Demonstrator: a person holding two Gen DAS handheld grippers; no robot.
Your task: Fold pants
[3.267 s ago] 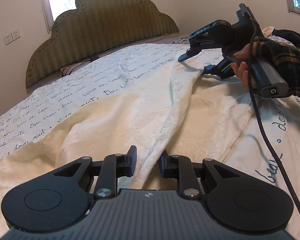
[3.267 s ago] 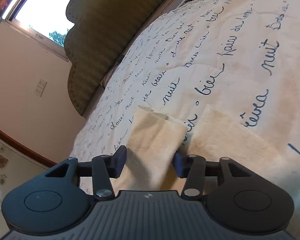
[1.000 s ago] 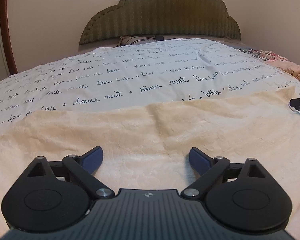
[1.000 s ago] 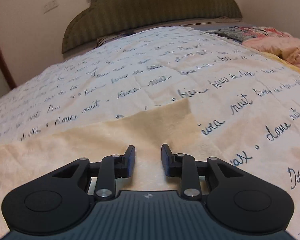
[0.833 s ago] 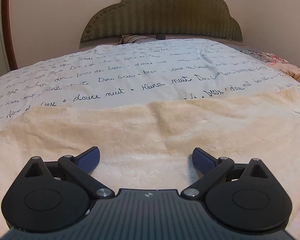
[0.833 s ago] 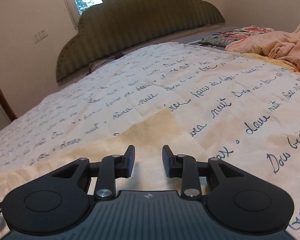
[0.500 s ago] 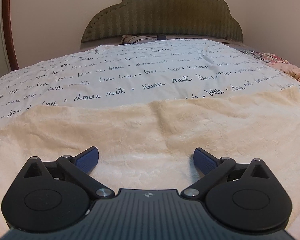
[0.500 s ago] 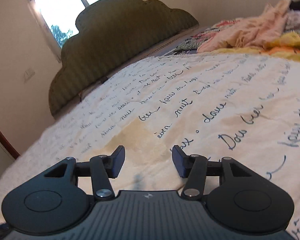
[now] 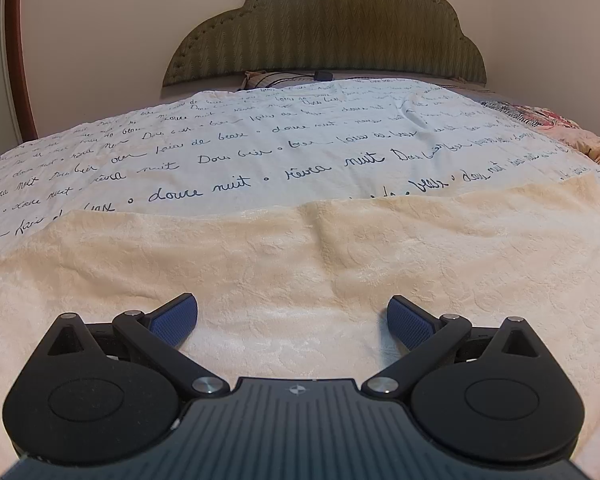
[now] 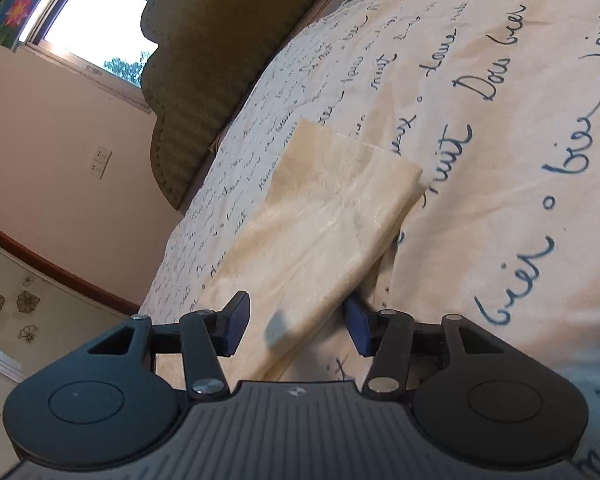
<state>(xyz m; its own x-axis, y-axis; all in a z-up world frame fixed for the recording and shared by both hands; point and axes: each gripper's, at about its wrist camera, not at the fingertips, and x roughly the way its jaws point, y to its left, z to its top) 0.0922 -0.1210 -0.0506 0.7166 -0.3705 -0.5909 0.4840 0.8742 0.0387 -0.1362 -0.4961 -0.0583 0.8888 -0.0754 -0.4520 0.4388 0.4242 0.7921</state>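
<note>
Pants [image 9: 300,264] flat on bedspread [image 9: 260,148]; left gripper [image 9: 293,318] & right gripper [image 10: 298,322] both spread, nothing pinched.

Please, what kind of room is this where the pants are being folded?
Most likely a home bedroom. The cream pants lie on a bed with a bedspread printed with handwriting, a padded olive headboard stands at its far end, and a window sits in the wall behind.

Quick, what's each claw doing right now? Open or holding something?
Left claw: wide open over the pants, holding nothing.
Right claw: open around the pants' edge, not clamped.
</note>
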